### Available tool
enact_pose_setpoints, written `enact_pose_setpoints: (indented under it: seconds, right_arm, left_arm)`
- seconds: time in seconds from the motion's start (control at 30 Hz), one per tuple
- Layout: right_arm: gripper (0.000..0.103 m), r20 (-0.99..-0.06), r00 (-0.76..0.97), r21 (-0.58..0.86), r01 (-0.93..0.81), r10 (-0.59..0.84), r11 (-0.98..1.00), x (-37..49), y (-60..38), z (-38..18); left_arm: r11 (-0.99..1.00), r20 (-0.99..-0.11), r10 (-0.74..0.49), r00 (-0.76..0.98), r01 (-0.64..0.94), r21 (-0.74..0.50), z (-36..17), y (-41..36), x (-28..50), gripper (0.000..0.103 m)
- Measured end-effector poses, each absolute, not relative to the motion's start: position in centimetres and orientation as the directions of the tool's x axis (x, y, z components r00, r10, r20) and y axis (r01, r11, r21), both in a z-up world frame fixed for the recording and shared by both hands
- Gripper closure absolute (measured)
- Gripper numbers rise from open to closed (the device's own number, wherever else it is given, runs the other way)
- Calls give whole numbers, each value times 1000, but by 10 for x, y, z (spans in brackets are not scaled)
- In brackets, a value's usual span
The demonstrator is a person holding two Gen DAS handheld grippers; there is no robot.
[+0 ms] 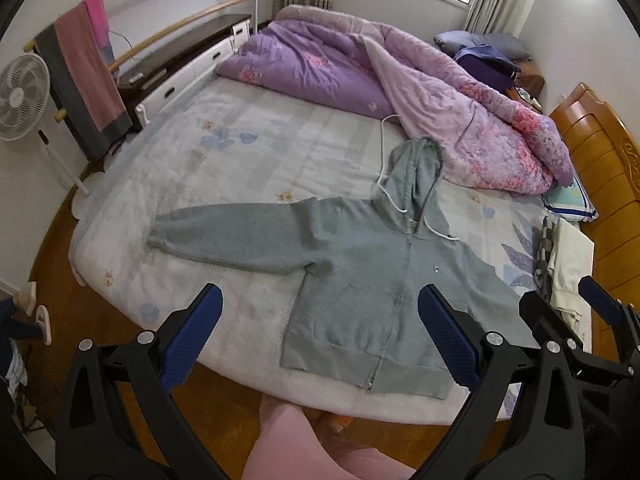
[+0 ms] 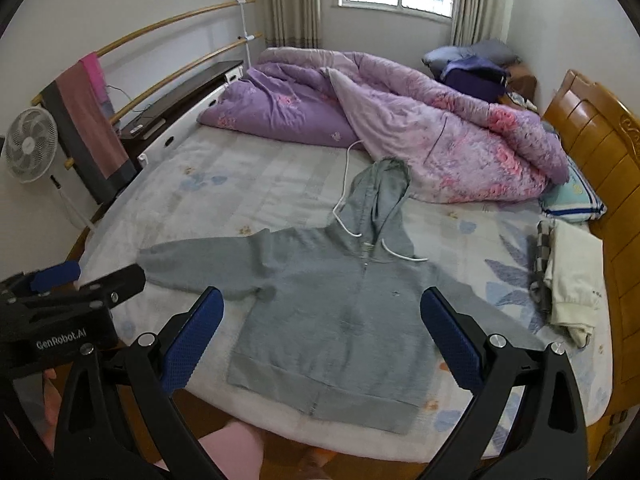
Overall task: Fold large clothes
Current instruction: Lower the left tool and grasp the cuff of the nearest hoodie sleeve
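A grey zip hoodie (image 1: 360,276) lies flat and face up on the bed, sleeves spread, hood pointing away, hem at the near edge; it also shows in the right wrist view (image 2: 340,320). Its white drawstring (image 1: 384,152) trails over the sheet. My left gripper (image 1: 320,344) is open and empty, held above the hoodie's hem. My right gripper (image 2: 320,340) is open and empty, above the hoodie's lower body. The right gripper also shows at the right edge of the left wrist view (image 1: 560,304), and the left gripper at the left edge of the right wrist view (image 2: 68,280).
The bed (image 1: 240,152) has a pale floral sheet. A purple and pink quilt (image 1: 400,92) is heaped at the far side. Folded clothes (image 1: 560,256) lie at the right by a wooden headboard (image 1: 600,152). A fan (image 1: 20,96) and towel rack (image 1: 84,72) stand left.
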State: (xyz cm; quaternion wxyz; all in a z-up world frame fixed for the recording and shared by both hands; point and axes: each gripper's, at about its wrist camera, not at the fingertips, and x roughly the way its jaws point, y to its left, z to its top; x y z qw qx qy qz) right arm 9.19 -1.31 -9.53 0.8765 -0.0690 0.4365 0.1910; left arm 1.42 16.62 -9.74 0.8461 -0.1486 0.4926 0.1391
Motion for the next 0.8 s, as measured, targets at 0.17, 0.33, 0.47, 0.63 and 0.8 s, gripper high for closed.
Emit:
enact_pose_setpoints:
  seconds: [0.17,0.33,0.47,0.63,0.8]
  right_arm:
    - [8,-833,503,43,-357,231,933,126,44,-114]
    - [16,-879,422,64,-357,222,932,162,97,-144]
    - [17,-903,378,66,-354,207,933,186,127,-169]
    - [16,-937,262,142,-323,233,936,218,153,-221]
    - [16,-929,126,309,-249,347,918,240,165,-267]
  left_arm:
    - [885,-883,-24,468,-401,-236,-129,242,45,5]
    - [863,-914,7,405,-465,-199,-171,313,70,5]
    - [824,-925,-4,381,-523,-219,-212,370,79,5]
    - [738,-958,13,287,-649,-185,-281,443,85,5]
    - [583,-960,42,277,-787,-201,-352,506,72,5]
